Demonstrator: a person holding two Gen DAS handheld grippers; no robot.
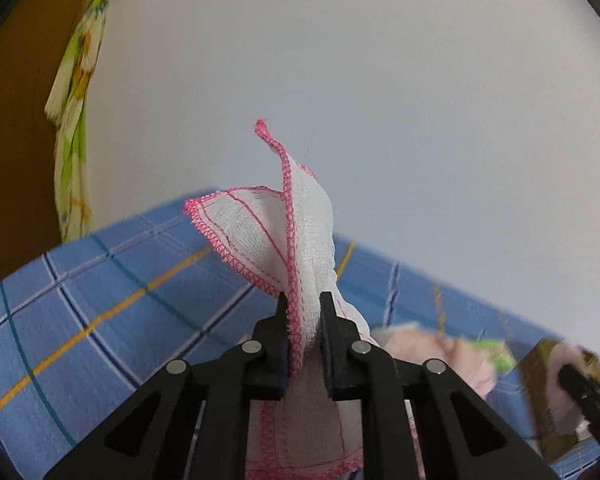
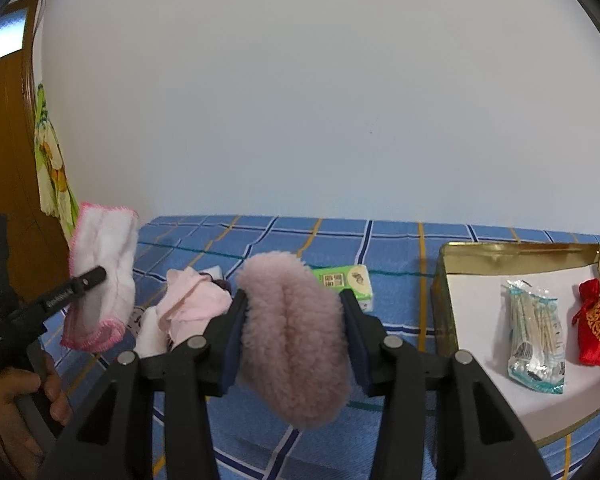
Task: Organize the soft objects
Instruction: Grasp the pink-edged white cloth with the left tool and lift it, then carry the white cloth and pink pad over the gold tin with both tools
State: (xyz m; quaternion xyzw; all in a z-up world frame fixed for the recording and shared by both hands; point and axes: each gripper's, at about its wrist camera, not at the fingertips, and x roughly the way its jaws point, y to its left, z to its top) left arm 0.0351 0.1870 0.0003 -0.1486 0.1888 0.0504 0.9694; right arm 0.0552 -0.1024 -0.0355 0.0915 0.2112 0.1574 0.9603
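Observation:
My left gripper (image 1: 303, 300) is shut on a white gauze cloth with pink stitched edges (image 1: 300, 232), held up above the blue plaid bed. The same cloth (image 2: 104, 276) hangs from the left gripper (image 2: 96, 274) at the left of the right wrist view. My right gripper (image 2: 294, 300) is shut on a fluffy pink pad (image 2: 296, 336), held above the bed. A pink cloth pile (image 2: 192, 300) lies on the bed behind it. A gold tin tray (image 2: 500, 254) at right holds a packet of cotton swabs (image 2: 536, 336) and a red pouch (image 2: 596, 324).
A green tissue pack (image 2: 348, 280) lies on the plaid sheet (image 2: 400, 300) left of the tray. A white wall is behind the bed. A floral cloth (image 2: 52, 168) hangs by a wooden door (image 2: 4, 160) at left.

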